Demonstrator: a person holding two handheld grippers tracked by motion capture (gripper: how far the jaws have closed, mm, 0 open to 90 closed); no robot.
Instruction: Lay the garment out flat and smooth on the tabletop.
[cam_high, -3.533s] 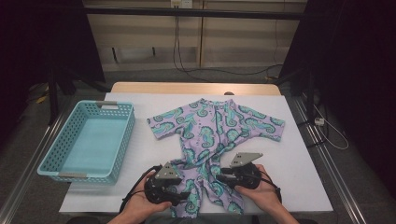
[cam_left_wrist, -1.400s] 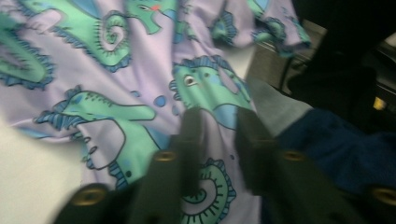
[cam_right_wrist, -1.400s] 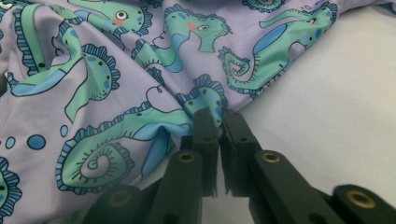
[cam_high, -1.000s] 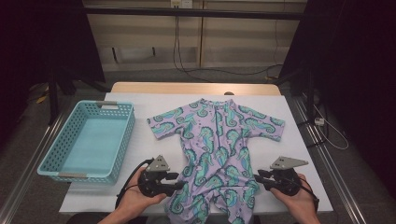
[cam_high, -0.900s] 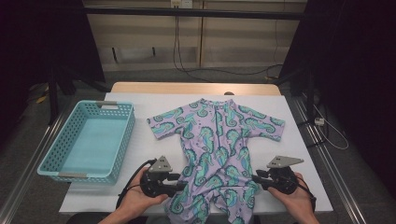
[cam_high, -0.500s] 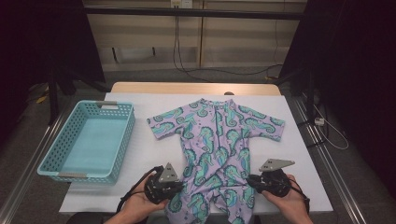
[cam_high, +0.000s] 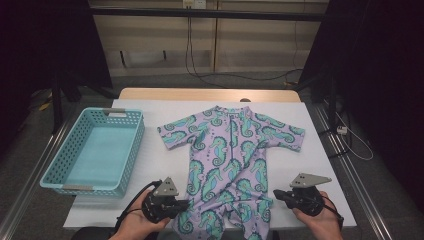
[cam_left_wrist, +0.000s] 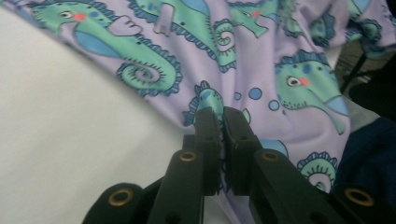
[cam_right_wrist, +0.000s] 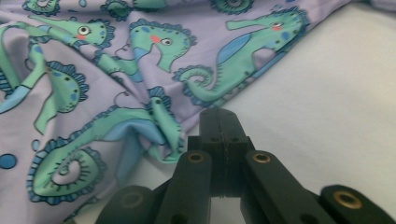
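Romper (cam_high: 231, 150) lies flat and face up on the white table (cam_high: 160, 165), roughly centre, neck at 12 o'clock, legs at 6 o'clock hanging a bit over the near edge. Teal basket (cam_high: 95, 150) sits at 9 o'clock of it, apart, nothing in it, probably where the folded piece ends up. Left gripper (cam_high: 184, 204) is at about 7 o'clock of the romper, on the left leg edge; in the left gripper view the gripper (cam_left_wrist: 223, 116) has its jaws almost together with a pinch of purple fabric (cam_left_wrist: 261, 70) between them, so it's clamped on the cloth; they have just been closing. Right gripper (cam_high: 278, 194) is at about 5 o'clock, tips at the right leg hem; in the right gripper view its jaws (cam_right_wrist: 219, 122) are pressed together, having just been closing, right at the romper's edge (cam_right_wrist: 154, 121). Whether a hem sliver is caught there I can't tell, the tips block the contact spot; looks more like bare table under them. Both hands low and symmetrical on the two leg edges: reads as a two-point grip to lift the bottom and fold it up toward the chest. Sleeves spread at 10 and 2 o'clock, fabric smooth up top, a few wrinkles near the crotch.
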